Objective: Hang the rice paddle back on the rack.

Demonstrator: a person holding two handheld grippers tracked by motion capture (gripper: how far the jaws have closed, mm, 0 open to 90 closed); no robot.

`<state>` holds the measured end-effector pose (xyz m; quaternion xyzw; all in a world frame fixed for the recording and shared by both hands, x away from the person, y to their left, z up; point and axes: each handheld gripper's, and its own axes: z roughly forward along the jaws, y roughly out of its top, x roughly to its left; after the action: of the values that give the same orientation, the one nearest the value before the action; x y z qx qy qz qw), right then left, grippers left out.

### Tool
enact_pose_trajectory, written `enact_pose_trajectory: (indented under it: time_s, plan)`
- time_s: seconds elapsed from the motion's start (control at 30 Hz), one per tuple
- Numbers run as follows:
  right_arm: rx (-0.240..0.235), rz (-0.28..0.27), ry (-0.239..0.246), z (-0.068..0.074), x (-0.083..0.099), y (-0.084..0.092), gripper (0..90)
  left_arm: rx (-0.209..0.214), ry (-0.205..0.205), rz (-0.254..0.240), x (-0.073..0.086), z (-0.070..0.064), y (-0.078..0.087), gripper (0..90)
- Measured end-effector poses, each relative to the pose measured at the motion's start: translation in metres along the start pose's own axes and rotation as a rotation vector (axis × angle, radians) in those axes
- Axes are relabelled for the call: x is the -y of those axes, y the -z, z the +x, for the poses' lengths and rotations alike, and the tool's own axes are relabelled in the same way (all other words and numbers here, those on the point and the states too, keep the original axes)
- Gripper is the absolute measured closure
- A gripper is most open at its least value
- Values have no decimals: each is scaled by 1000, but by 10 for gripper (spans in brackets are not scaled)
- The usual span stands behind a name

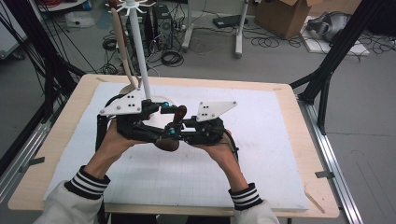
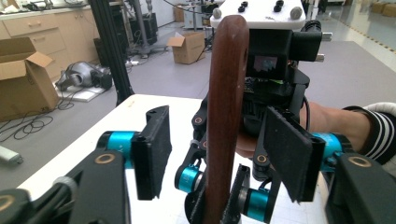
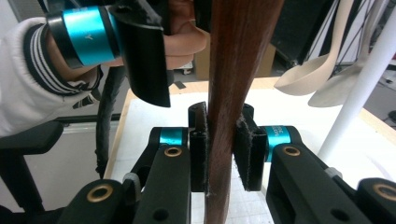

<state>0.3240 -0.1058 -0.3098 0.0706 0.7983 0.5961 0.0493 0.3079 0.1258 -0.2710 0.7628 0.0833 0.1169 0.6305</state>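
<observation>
A dark brown wooden utensil (image 1: 179,115) stands nearly upright over the white mat (image 1: 261,154), its rounded end (image 1: 167,143) low near the hands. My right gripper (image 1: 173,131) is shut on its handle (image 3: 233,93), both pads (image 3: 248,149) pressed against the wood. My left gripper (image 1: 168,109) faces it from the left. Its jaws straddle the handle (image 2: 226,102) higher up, and a gap shows between each pad (image 2: 154,149) and the wood. One finger (image 3: 144,56) of the left gripper shows beside the handle in the right gripper view.
A white stand (image 1: 140,51) rises from the back of the mat, with pale wooden spoons (image 1: 122,42) hanging from it, close behind the left gripper. The wooden table edge (image 1: 70,121) frames the mat. Cardboard boxes and cables lie on the floor beyond.
</observation>
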Motion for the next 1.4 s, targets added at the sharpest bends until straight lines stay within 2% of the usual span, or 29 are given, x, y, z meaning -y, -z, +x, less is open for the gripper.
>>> enact_pose_trajectory:
  time_s: [0.4,0.6,0.83,1.13,1.27,1.4]
  plan:
    - [-4,2,3,1,-1,-1,783,0,-32,13,0,-2,-1,575]
    - [0,-4,3,1,-1,0,782,-5,-43,5,0,-3,1,735]
    - [-5,-11,3,1,-1,0,782,5,-47,2,1,-3,0,749]
    - [-19,-41,13,1,-1,0,774,25,-17,-23,0,0,6,762]
    - [-6,-44,24,2,-1,0,741,26,-4,-39,1,2,8,769]
    - [29,-50,19,3,0,-1,561,27,1,-58,0,2,11,771]
